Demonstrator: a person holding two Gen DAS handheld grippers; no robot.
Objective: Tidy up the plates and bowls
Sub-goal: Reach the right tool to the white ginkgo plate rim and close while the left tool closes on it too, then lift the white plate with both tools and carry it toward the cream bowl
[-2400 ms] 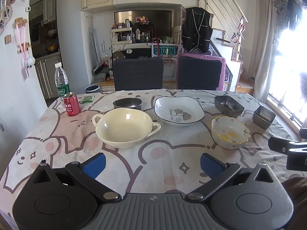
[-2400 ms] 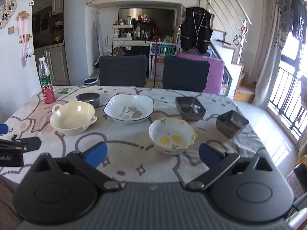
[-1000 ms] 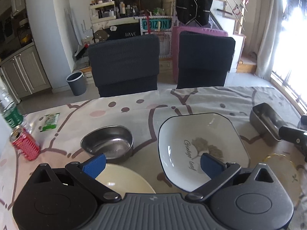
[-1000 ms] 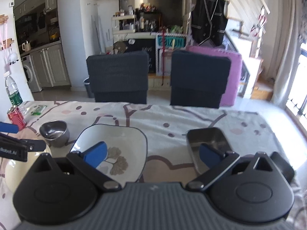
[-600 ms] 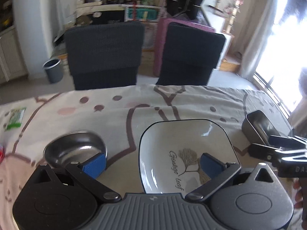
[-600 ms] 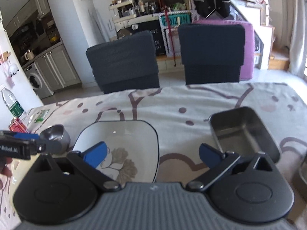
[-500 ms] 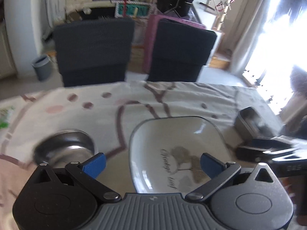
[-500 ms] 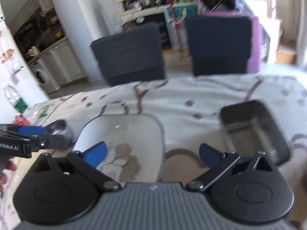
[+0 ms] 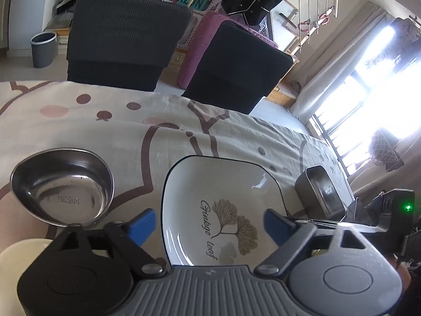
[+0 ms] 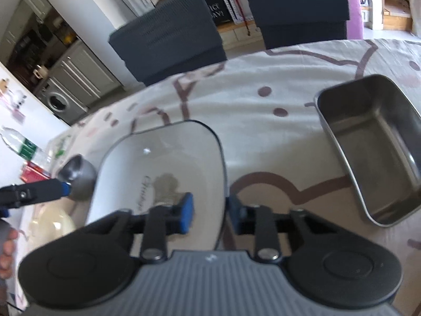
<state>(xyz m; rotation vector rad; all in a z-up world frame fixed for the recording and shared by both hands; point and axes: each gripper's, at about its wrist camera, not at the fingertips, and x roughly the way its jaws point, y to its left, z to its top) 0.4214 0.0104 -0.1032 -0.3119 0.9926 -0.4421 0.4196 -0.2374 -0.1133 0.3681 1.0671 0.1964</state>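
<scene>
Right wrist view: right gripper (image 10: 210, 217) pinches narrow on the near right rim of the white square plate with a leaf picture (image 10: 163, 168), to lift it. Left gripper (image 9: 210, 222) waits wide at nine o'clock.

Daylight is pouring in through the window (image 9: 373, 84) on the right, blowing out to pure white there and leaving a small glint on the white square plate (image 9: 223, 200), while the tablecloth (image 9: 105, 131) is sitting evenly bright with only soft shadows. The left wrist view is staying fairly crisp, though its fisheye is bending the chairs (image 9: 126, 39) and walls hard toward the dark corners. The right wrist view is smearing with motion blur, so the plate's print and the far kitchen (image 10: 65, 60) are looking soft.
</scene>
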